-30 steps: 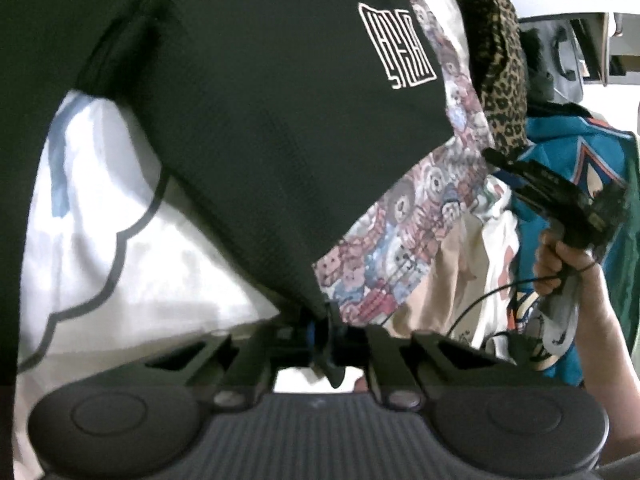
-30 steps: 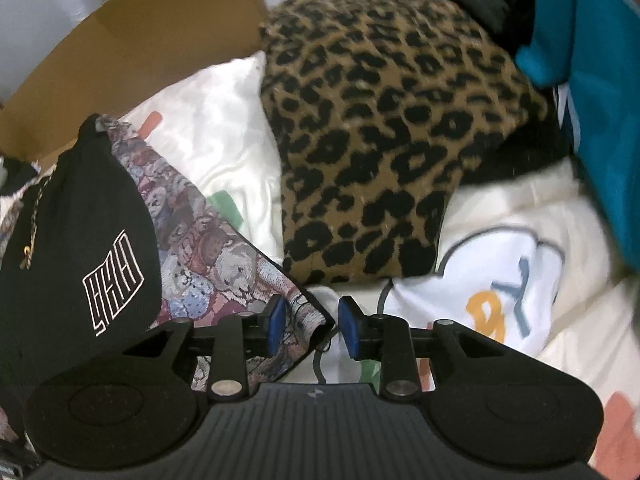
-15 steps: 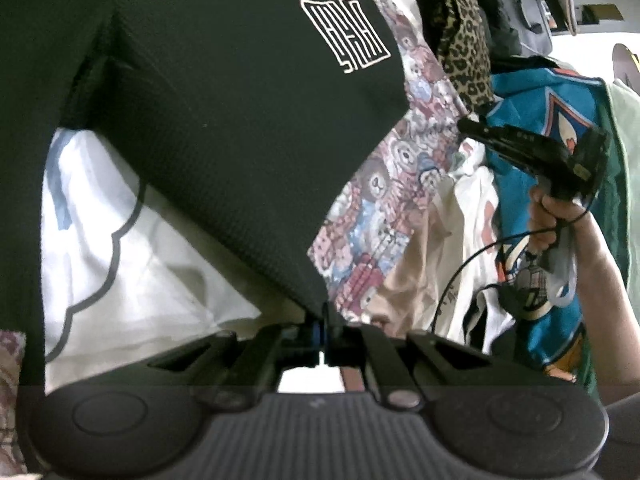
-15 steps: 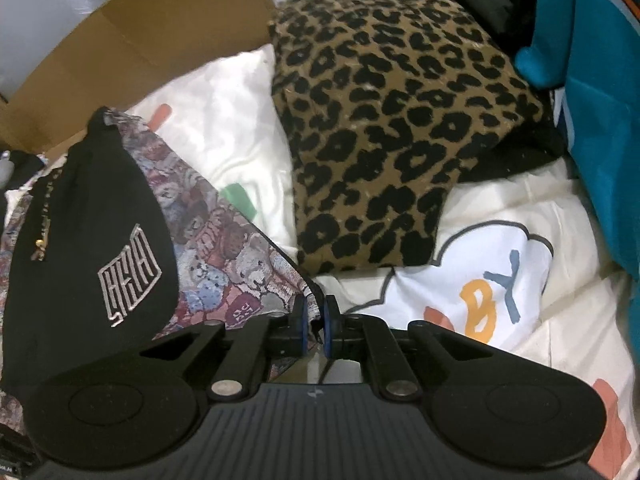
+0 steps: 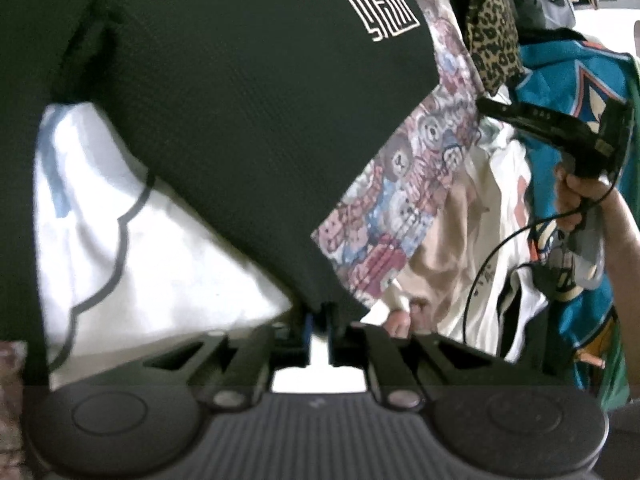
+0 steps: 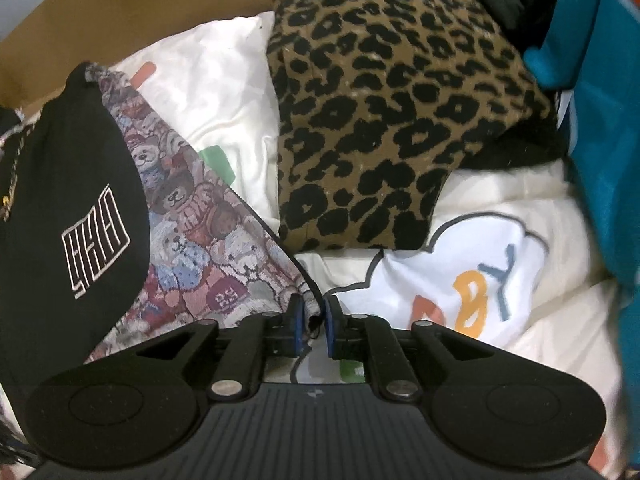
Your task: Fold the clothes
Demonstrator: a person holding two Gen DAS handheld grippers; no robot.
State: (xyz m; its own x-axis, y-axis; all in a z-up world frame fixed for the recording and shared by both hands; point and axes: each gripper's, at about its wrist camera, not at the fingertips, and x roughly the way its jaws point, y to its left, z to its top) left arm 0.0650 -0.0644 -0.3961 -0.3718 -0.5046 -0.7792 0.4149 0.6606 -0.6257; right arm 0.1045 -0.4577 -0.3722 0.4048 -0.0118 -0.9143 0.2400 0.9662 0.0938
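- The black garment [image 5: 224, 128] is pinched at a corner by the left gripper [image 5: 319, 322]; its fingers are nearly together on that black cloth, and the cloth runs up and away from them in a taut sheet over the white bedding [image 5: 152, 264].
- The bear-print cloth [image 6: 208, 248] lies under the black garment. Its dark-edged corner sits between the fingers of the right gripper [image 6: 313, 322], which are drawn close on it, with a narrow gap showing lower down.
- Judged from this, two corners are being held for a fold or a spread; which of the two cannot be settled here.
- For the step to go well, both corners should be kept at even tension and level, so that no slack gathers between them and the edge stays straight.
- The thin corner in the right gripper looks easily lost; the pinch should be kept deep on the hem, not on its tip.
- The left view alone shows the hand [image 5: 580, 196] holding the right gripper, its cable [image 5: 492, 256], and a pile of pale and teal clothes [image 5: 560, 80] beyond.
- The right view alone shows the leopard-print piece [image 6: 380, 120] spread flat, the cardboard [image 6: 132, 8] behind, and the lettered print [image 6: 476, 300] on the bedding.
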